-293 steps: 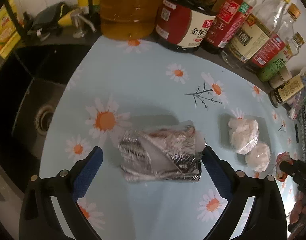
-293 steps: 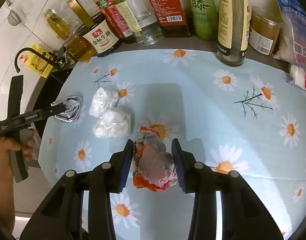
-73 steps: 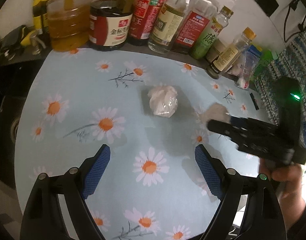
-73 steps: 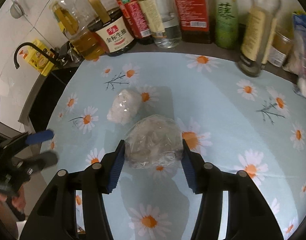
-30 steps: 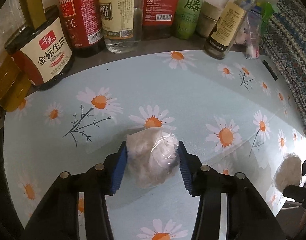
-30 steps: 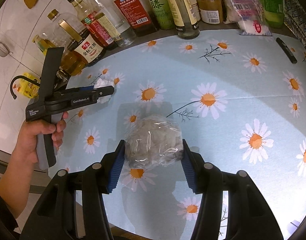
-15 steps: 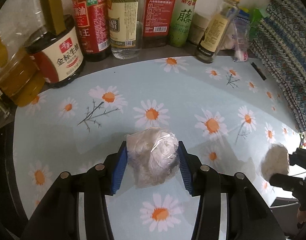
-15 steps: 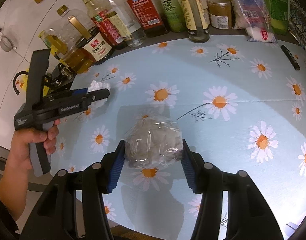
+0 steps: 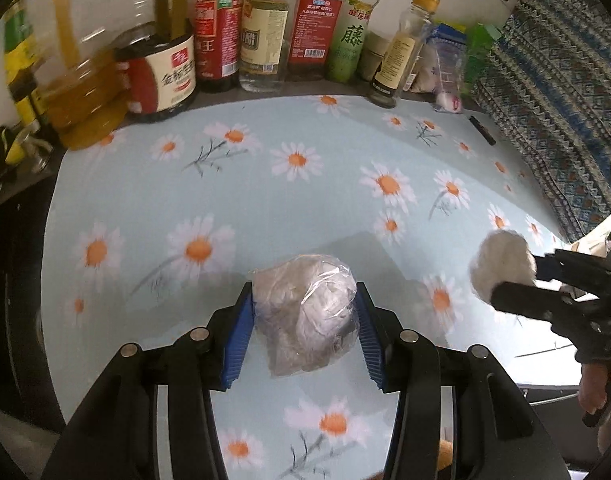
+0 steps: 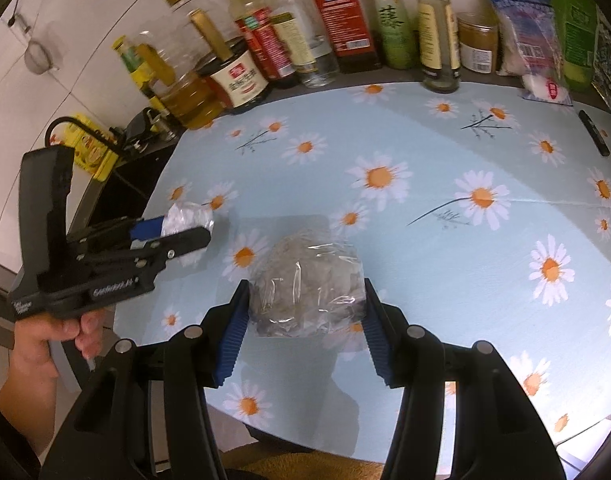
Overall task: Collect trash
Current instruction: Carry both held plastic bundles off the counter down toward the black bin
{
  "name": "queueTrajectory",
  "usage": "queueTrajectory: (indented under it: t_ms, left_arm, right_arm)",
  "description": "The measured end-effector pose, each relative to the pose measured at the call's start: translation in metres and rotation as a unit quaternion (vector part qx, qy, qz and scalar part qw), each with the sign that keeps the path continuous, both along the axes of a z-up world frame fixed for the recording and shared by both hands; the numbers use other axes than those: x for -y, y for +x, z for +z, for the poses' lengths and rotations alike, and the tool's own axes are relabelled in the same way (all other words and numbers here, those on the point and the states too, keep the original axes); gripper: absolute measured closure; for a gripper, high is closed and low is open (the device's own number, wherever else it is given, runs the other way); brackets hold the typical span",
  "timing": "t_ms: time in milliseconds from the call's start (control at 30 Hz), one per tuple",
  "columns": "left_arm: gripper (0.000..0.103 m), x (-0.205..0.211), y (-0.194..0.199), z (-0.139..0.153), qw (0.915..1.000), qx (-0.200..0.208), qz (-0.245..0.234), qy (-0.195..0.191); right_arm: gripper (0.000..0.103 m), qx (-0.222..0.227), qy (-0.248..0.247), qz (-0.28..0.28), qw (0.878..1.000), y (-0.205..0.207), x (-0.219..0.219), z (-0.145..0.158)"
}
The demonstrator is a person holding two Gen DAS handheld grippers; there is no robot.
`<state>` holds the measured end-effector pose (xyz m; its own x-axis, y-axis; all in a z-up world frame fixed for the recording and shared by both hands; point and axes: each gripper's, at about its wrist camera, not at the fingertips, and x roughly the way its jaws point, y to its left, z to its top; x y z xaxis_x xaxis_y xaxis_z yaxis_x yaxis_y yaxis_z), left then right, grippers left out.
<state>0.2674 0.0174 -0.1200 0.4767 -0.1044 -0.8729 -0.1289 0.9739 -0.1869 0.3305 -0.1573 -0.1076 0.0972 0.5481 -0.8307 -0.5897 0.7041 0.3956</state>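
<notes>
A: Left gripper (image 9: pixel 303 322) — noted from its own camera as angled steeply down over the daisy-print tablecloth (image 9: pixel 265 200). A crumpled white wad in clear film (image 9: pixel 305 316) is clamped between the blue pads (image 9: pixel 237 344); the jaws are drawn in narrow, both pads pressed against the wad's sides.

B: Is the wad seen resting on the cloth?

A: It is held above the cloth; a shadow is cast behind it. From the right wrist view the same gripper is seen side-on, carried in a bare hand (image 10: pixel 61 328) wrapped around the handle, a dark sleeve at the forearm, the fingers pointed to the right across the cloth's left edge.

B: And the right gripper (image 10: pixel 305 320)?

A: Likewise tilted downward. A greyish crumpled bundle in clear plastic (image 10: pixel 307 280) is gripped between its pads (image 10: pixel 375 340), the jaws set somewhat wider than the left's, closed against the bundle on both sides. The bundle is held over the near part of the cloth. In the left view this gripper is seen at the right edge, over the cloth's right margin, fingertips of the holding hand (image 9: pixel 597 392) just visible beneath it.

B: Surroundings?

A: A row of sauce and oil bottles (image 10: pixel 345 20) is recorded along the far edge of the cloth, well apart from both grippers. A black pen-like object (image 10: pixel 593 132) is noted at the far right; it cannot be identified further.
</notes>
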Motion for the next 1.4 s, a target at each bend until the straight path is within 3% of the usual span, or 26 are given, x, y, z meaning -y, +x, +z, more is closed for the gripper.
queueTrajectory:
  t_ms: [833,1400]
  left_arm:
    - [0.057,0.01,-0.152,-0.03,0.9983,-0.025,0.023,-0.048]
    - [0.057,0.022,-0.214,-0.09,0.9915,-0.082,0.014,-0.1]
  right_arm:
    - [0.049,-0.041,-0.001,0.038,0.998,-0.116,-0.024,-0.026]
    - [0.049,-0.095,-0.04,0.027,0.994,-0.178,-0.017,-0.067]
